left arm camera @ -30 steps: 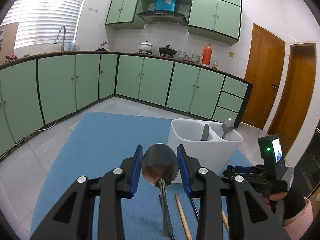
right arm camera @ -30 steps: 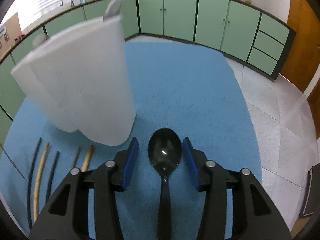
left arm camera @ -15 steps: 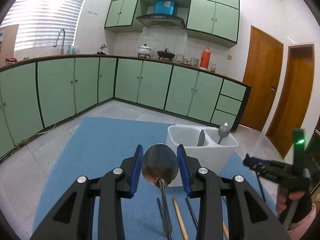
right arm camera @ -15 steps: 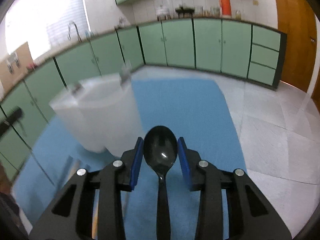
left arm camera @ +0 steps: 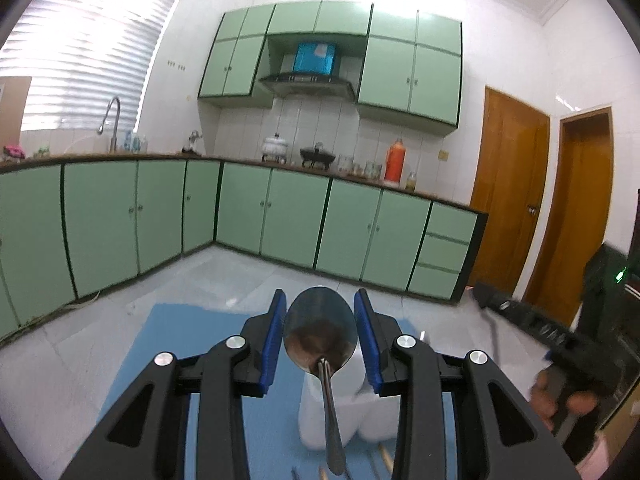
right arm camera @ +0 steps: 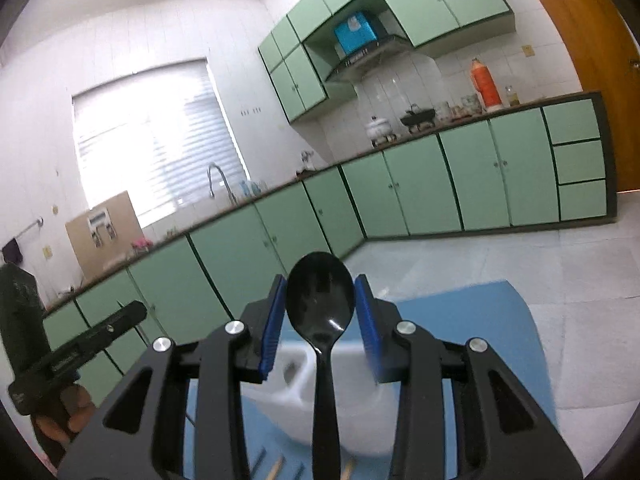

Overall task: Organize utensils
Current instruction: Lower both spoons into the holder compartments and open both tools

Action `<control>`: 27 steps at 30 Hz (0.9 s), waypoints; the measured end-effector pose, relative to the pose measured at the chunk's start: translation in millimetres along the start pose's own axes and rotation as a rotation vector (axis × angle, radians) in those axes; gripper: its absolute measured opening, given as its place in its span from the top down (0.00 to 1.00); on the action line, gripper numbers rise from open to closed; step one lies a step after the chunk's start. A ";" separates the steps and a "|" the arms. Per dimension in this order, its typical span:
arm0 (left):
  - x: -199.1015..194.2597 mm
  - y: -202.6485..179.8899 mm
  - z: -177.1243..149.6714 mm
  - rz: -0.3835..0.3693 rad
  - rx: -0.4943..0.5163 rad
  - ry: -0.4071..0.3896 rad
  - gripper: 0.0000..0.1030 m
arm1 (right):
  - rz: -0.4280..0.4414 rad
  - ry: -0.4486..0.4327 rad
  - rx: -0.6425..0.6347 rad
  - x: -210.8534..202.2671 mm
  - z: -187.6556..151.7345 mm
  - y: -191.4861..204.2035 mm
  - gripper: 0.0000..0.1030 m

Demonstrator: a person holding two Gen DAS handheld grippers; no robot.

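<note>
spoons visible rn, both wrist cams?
2. A metal spoon sits between the left gripper jaws; a black spoon between the right gripper jaws. The white caddy interior is mostly blocked, so more may be hidden.

Two spoons are seen: one metal spoon between the left tongs' blue pads, and one black spoon between the right tongs' pads. One white holder is counted below and beyond the tongs, with two compartments showing. One blue mat is counted under it. Several thin sticks are glimpsed beneath the tongs; their number cannot be told.
</note>
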State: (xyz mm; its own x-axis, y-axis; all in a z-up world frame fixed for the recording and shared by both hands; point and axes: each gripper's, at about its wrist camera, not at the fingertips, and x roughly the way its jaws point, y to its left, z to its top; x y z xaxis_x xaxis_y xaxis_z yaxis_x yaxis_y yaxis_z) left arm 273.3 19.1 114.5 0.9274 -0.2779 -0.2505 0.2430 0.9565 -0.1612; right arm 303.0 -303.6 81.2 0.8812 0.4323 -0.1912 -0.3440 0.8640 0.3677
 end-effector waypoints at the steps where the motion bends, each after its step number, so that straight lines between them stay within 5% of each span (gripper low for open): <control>1: 5.0 -2.7 6.7 -0.003 0.005 -0.017 0.67 | -0.001 -0.018 0.000 6.6 2.7 -1.0 0.67; 10: 65.6 -16.8 22.4 0.014 0.028 -0.102 0.67 | -0.073 -0.064 -0.018 62.1 4.6 -15.2 0.67; 18: 107.8 -15.7 -12.3 0.026 0.051 -0.002 0.66 | -0.098 -0.016 0.003 75.6 -28.0 -23.1 0.67; 27: 97.8 -12.6 -30.8 0.020 0.049 0.051 0.65 | -0.101 0.015 0.001 48.4 -43.5 -19.5 0.61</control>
State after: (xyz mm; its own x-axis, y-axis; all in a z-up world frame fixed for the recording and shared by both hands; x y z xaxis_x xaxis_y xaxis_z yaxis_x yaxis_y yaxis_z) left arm 352.1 -22.8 62.7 0.9167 -0.2614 -0.3022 0.2390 0.9648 -0.1094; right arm 338.2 -288.3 25.2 0.9064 0.3466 -0.2414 -0.2529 0.9031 0.3470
